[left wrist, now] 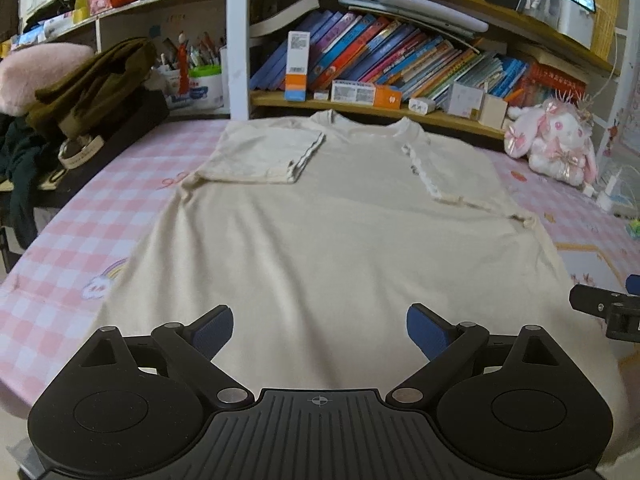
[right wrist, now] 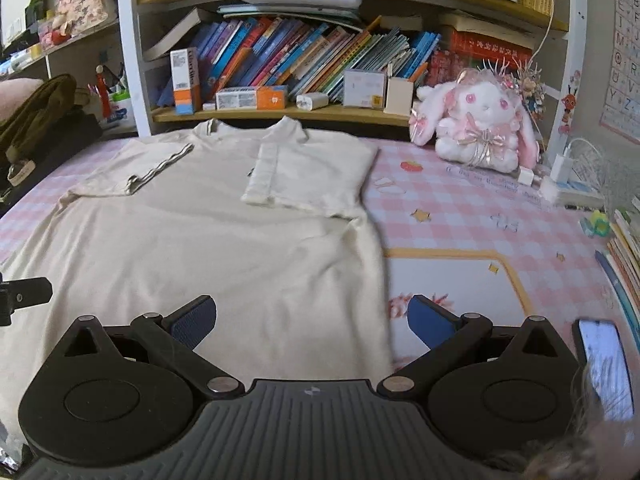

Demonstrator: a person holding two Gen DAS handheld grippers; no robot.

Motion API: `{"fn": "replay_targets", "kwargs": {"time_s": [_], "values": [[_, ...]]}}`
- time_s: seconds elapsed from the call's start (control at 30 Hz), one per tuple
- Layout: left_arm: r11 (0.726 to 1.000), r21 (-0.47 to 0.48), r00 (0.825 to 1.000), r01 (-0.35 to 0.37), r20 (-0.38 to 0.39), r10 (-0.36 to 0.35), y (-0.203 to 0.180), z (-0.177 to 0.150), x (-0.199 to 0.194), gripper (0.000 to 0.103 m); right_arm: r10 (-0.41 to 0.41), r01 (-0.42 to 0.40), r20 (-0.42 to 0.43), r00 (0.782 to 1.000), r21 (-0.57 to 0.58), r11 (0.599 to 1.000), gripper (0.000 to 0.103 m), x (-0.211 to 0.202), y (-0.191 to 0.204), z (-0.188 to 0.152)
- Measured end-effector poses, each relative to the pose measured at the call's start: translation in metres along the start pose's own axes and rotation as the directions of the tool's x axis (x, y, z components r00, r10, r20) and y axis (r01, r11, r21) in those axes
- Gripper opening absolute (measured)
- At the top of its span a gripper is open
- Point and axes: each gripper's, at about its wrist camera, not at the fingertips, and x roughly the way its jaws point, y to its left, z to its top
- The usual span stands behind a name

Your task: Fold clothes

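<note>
A cream T-shirt (left wrist: pixel 320 216) lies flat on the pink checked cover, collar toward the shelves, both sleeves folded inward over the body. The same shirt (right wrist: pixel 208 240) fills the left half of the right wrist view. My left gripper (left wrist: pixel 320 330) hovers open above the shirt's hem near its middle, nothing between its blue pads. My right gripper (right wrist: pixel 312 322) is open too, straddling the shirt's right side edge near the hem: left pad over cloth, right pad over the bedcover. A piece of the right gripper (left wrist: pixel 608 308) shows at the right edge of the left wrist view.
A bookshelf (right wrist: pixel 280 114) runs along the far edge. A pink and white plush rabbit (right wrist: pixel 480 128) sits at the back right beside chargers (right wrist: pixel 560 168). Dark clothes (left wrist: pixel 92 84) are piled at the left. A phone (right wrist: pixel 604 368) lies near my right gripper, books (right wrist: pixel 624 248) at far right.
</note>
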Motion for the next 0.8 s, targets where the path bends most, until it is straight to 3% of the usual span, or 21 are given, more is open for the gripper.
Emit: {"fn": "replay_targets", "kwargs": {"time_s": [0.37, 0.6, 0.7, 0.8], "values": [[0.996, 0.063, 0.998, 0.057, -0.035, -0.055, 0.048, -0.032, -0.027, 0.1, -0.044, 0.046, -0.032, 0.998, 0.04, 0.998, 0.103, -0.045, 0.061, -0.053], [0.992, 0.08, 0.995, 0.095, -0.02, -0.093, 0.063, -0.042, -0.041, 0.102, -0.067, 0.07, -0.038, 0.997, 0.077, 0.995, 0.103, -0.063, 0.078, -0.071], [0.993, 0.104, 0.998, 0.064, -0.028, -0.061, 0.062, -0.044, -0.041, 0.102, -0.078, 0.08, -0.036, 0.996, 0.081, 0.994, 0.103, -0.068, 0.081, -0.073], [0.991, 0.102, 0.996, 0.084, -0.031, -0.082, 0.064, -0.046, -0.041, 0.102, -0.081, 0.084, -0.04, 0.996, 0.095, 0.992, 0.103, -0.071, 0.08, -0.077]]}}
